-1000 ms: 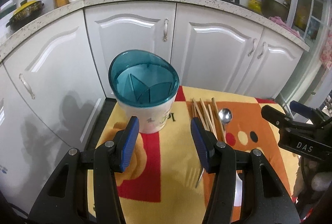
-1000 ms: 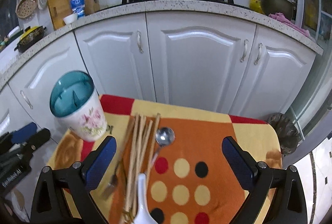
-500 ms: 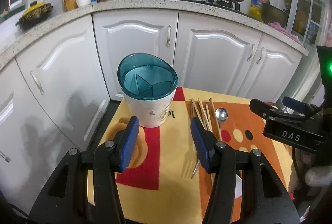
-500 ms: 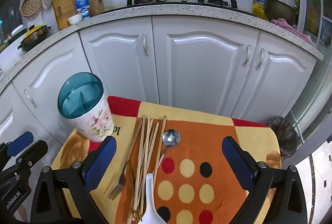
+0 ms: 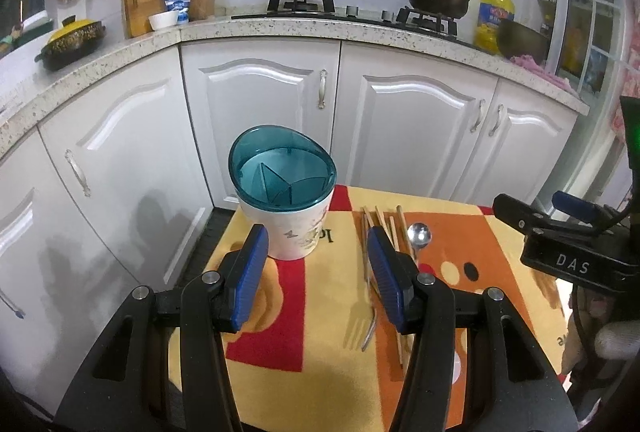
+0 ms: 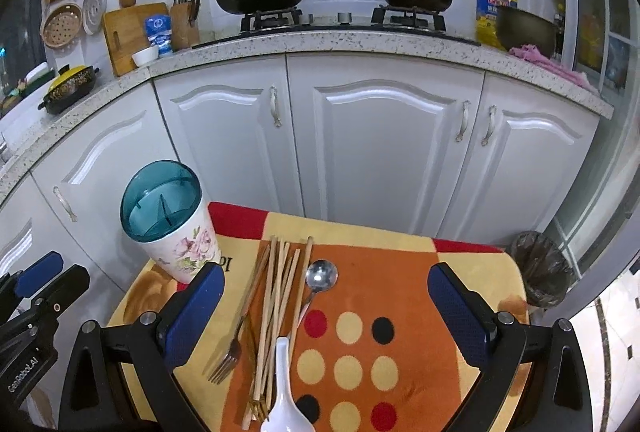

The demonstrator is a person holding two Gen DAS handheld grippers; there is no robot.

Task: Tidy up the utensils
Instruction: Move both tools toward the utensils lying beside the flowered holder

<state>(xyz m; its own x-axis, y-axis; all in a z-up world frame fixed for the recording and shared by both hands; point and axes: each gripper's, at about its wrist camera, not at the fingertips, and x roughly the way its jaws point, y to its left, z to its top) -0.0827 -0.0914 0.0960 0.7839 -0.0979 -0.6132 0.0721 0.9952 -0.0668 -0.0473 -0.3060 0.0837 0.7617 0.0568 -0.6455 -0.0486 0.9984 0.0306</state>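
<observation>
Both tools hang above a small table covered by a patterned cloth (image 6: 400, 272). The left tool (image 5: 316, 272) has its jaws apart, holding nothing; the right tool (image 6: 324, 308) is spread wide, also holding nothing.

The landmark is the utensil holder (image 6: 172, 224), a flowered white cup with a teal divided insert, at the table's far left corner. Just right of it lie loose chopsticks (image 6: 276, 296), a fork (image 6: 232, 344), a metal spoon (image 6: 320, 278) and a white ceramic spoon (image 6: 284, 392), none yet in the holder.

Likely risks: the chopsticks overlap, so a pinch may lift several or scatter them; the tall holder may tip if bumped.

Behind the holder stand white cabinets (image 6: 380, 151) and a speckled counter with a stove.
</observation>
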